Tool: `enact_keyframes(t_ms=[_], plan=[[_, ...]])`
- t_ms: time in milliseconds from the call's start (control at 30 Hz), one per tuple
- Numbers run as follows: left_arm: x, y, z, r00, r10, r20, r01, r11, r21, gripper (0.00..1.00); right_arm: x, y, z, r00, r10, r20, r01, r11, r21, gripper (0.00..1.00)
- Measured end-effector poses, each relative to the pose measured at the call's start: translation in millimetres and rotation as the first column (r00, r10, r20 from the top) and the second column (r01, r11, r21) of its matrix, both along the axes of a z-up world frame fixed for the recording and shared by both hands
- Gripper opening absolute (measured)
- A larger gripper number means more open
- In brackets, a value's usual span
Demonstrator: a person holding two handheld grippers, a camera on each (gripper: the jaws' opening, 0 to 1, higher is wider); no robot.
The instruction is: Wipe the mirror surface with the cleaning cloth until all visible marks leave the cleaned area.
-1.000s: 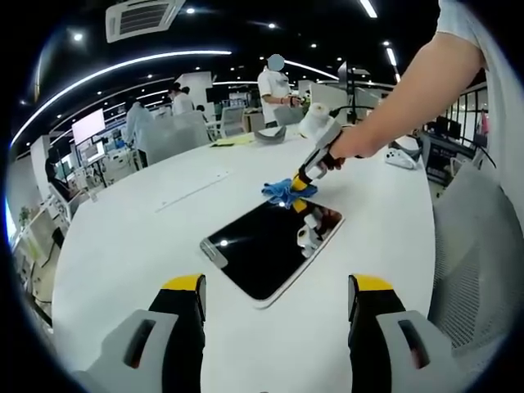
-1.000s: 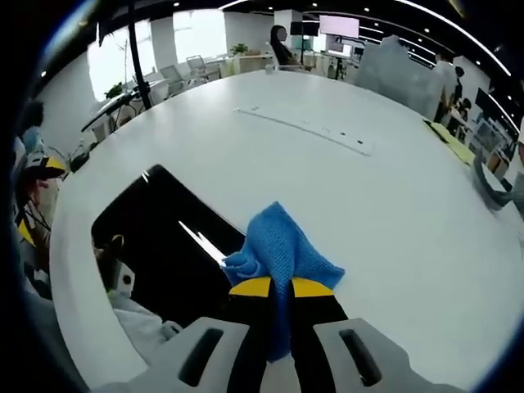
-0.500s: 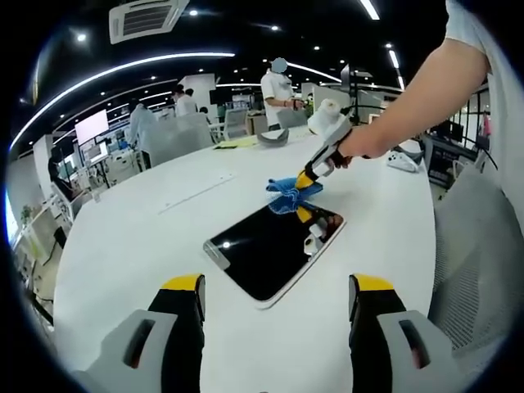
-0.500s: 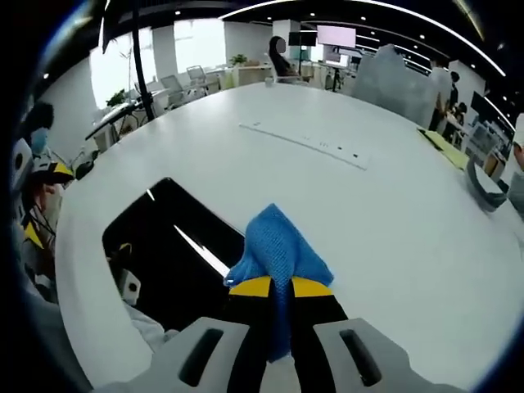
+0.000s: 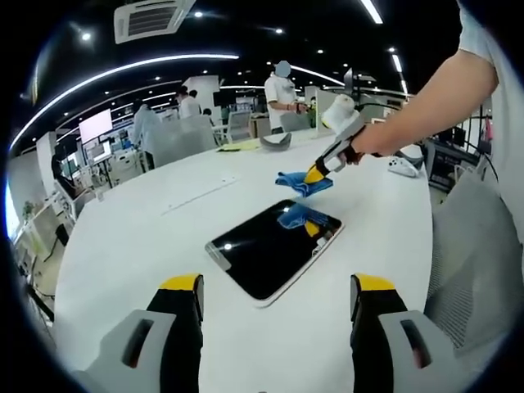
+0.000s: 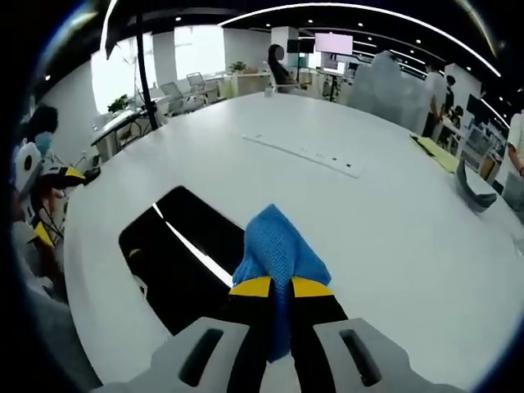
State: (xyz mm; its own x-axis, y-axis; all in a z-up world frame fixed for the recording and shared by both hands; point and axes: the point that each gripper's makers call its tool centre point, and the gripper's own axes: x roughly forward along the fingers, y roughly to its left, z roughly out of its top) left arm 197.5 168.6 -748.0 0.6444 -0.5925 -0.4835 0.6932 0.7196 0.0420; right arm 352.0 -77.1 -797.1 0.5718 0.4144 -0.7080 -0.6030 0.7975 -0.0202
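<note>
A dark rectangular mirror [image 5: 270,250] with a pale rim lies flat on the round white table [image 5: 123,246]. My right gripper [image 5: 314,174] hangs in the air above the mirror's far end, shut on a blue cleaning cloth [image 5: 299,182]; the cloth's reflection shows in the glass below. In the right gripper view the cloth [image 6: 276,250] bunches out of my shut right gripper [image 6: 281,287], with the mirror [image 6: 176,246] lower left. My left gripper [image 5: 274,288] stands open near the table's front edge, short of the mirror, with nothing between its fingers.
A long thin strip [image 6: 299,154] lies on the table beyond the mirror. A grey curved object [image 5: 274,139] and a yellow sheet [image 5: 231,145] sit at the far edge. A white device [image 5: 401,166] rests at the right. People stand and sit at desks behind. A mesh chair [image 5: 479,246] is close right.
My right gripper has lifted the blue cloth up off the mirror's far end and away from the glass. The left gripper has stayed put.
</note>
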Motion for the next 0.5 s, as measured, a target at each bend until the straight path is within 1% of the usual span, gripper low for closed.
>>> enact_keyframes(t_ms=[233, 400, 500], plan=[[-5.2, -4.1, 3.5, 1.000, -0.019, 0.014, 0.019, 1.000, 0.017, 0.73, -20.7, -10.6, 10.9, 1.000, -0.009, 0.004, 0.009, 1.000, 0.011, 0.02], [-3.9, -4.5, 4.7, 1.000, -0.010, 0.020, 0.010, 1.000, 0.013, 0.73, -35.1, -18.6, 17.6, 0.999, -0.040, -0.001, 0.040, 0.998, 0.039, 0.02], [-5.3, -5.5, 2.7, 1.000, -0.006, 0.014, 0.006, 1.000, 0.011, 0.73, -41.1, -22.0, 21.1, 0.999, -0.042, 0.005, 0.042, 0.998, 0.043, 0.02]])
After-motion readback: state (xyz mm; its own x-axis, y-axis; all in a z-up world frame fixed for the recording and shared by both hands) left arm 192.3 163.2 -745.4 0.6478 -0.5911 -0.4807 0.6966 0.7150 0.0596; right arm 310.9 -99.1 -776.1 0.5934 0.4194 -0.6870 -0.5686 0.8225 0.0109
